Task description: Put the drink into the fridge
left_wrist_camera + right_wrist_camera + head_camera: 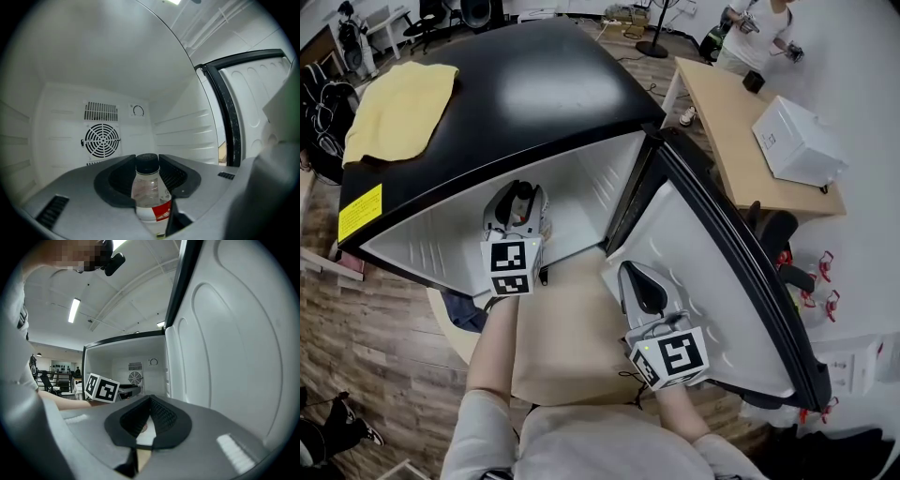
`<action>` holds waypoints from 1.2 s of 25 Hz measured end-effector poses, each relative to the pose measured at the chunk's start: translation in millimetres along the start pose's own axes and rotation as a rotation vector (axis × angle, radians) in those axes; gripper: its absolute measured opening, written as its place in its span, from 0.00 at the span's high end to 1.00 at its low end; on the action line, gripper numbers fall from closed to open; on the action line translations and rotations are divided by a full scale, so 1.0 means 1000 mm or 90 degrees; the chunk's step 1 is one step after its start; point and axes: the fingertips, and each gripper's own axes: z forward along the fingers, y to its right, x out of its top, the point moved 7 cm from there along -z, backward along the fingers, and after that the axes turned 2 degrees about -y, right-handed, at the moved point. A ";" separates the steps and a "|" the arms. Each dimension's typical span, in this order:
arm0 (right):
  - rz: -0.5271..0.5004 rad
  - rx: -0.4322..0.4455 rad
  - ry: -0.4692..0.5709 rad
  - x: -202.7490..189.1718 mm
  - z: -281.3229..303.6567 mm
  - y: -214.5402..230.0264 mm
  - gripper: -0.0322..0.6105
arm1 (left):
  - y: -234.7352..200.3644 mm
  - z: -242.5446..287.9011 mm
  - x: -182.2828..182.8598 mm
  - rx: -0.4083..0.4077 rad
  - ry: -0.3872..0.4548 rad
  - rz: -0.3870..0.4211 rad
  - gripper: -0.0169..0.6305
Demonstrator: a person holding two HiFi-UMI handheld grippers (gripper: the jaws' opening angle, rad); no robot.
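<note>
The drink is a clear bottle with a black cap and a red label. It stands upright between the jaws of my left gripper, which is shut on it just below the cap. In the head view that left gripper reaches into the open white cavity of the black fridge. The bottle's lower end is hidden, so I cannot tell whether it rests on the floor of the cavity. My right gripper hovers beside the inner face of the open fridge door, its jaws shut and empty, tips meeting.
A round fan grille sits on the fridge's back wall. A yellow cloth lies on the fridge top. To the right stands a wooden table with a white box; a person stands beyond it.
</note>
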 end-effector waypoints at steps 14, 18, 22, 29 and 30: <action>-0.006 0.000 0.008 0.004 -0.006 -0.012 0.93 | -0.004 -0.016 0.000 -0.013 -0.008 -0.021 0.62; -0.008 0.002 0.012 0.004 -0.007 -0.022 0.93 | -0.005 -0.043 0.004 -0.009 -0.002 -0.014 0.77; -0.003 0.004 0.015 0.004 -0.010 -0.035 0.93 | -0.003 -0.075 0.005 -0.010 -0.002 -0.020 0.95; -0.009 0.015 0.024 0.008 -0.013 -0.062 0.93 | -0.005 -0.140 0.016 -0.039 0.028 -0.064 0.96; -0.011 0.018 0.025 0.009 -0.014 -0.066 0.93 | -0.005 -0.151 0.019 -0.040 0.035 -0.066 0.96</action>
